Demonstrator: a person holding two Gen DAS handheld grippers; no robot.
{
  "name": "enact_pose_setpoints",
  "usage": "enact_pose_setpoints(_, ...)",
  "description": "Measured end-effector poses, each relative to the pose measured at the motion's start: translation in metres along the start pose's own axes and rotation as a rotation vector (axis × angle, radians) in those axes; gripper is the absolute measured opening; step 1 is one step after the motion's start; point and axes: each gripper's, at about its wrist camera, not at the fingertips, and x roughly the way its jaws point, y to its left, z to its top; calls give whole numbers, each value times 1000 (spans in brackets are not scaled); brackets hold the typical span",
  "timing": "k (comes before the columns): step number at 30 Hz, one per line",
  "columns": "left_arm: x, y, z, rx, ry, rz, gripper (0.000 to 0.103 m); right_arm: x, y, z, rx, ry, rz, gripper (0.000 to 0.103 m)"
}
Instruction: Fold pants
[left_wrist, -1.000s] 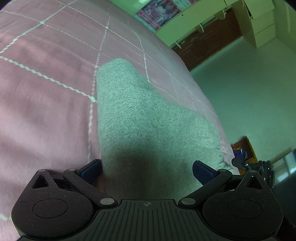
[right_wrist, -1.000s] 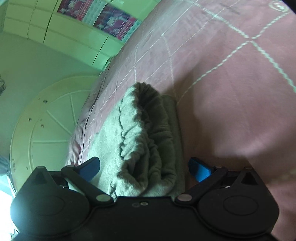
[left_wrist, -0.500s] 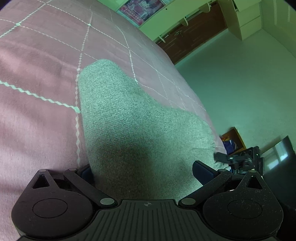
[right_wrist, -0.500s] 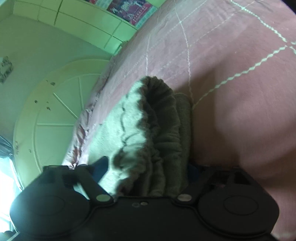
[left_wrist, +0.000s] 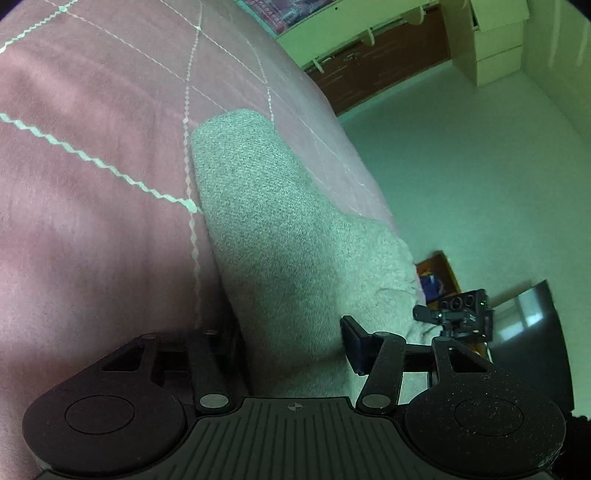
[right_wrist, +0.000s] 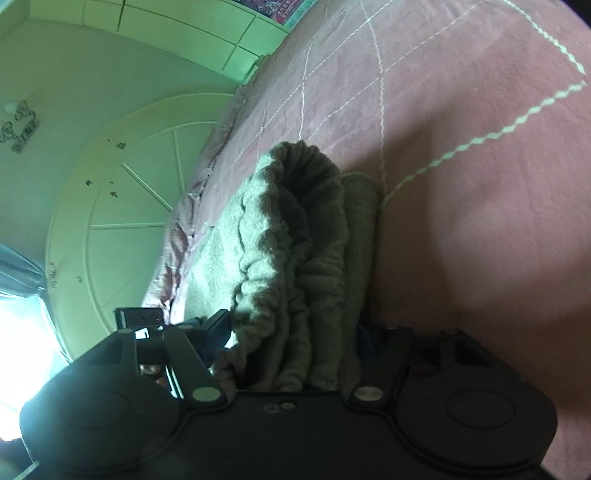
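Grey knit pants (left_wrist: 280, 236) lie folded in a long strip on a pink quilted bedspread (left_wrist: 92, 166). My left gripper (left_wrist: 293, 343) sits at the strip's near end, jaws closing. The cloth fills the gap and both pads touch its sides; the blue right pad (left_wrist: 352, 347) shows, the left one is half hidden. In the right wrist view the bunched elastic waistband (right_wrist: 295, 236) of the pants runs back between my right gripper (right_wrist: 295, 332), jaws closing, fingers pressed into the gathered folds. The right pad there is in deep shadow.
The bed's edge (left_wrist: 369, 192) drops to a pale floor (left_wrist: 461, 166) on the right of the left wrist view. A camera on a tripod (left_wrist: 458, 314) stands close by. A rounded cream headboard (right_wrist: 110, 221) and a bright window (right_wrist: 18, 350) are beyond the pants.
Both grippers stood wide open astride the cloth a second ago. Their jaws have since drawn in onto the pants, and both have sunk closer to the fabric.
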Motion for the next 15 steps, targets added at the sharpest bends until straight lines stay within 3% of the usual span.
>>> enact_pose_setpoints(7,22,8,4,-41,-65,-53,54,8,-2,-3,5,-62,31,63)
enact_pose_setpoints(11,40,-2,4,3,-93,-14,52,16,9,-4,-31,-85,-17,63)
enact_pose_setpoints(15,44,-4,5,-5,-97,1,32,20,23,-5,-40,-87,-72,50)
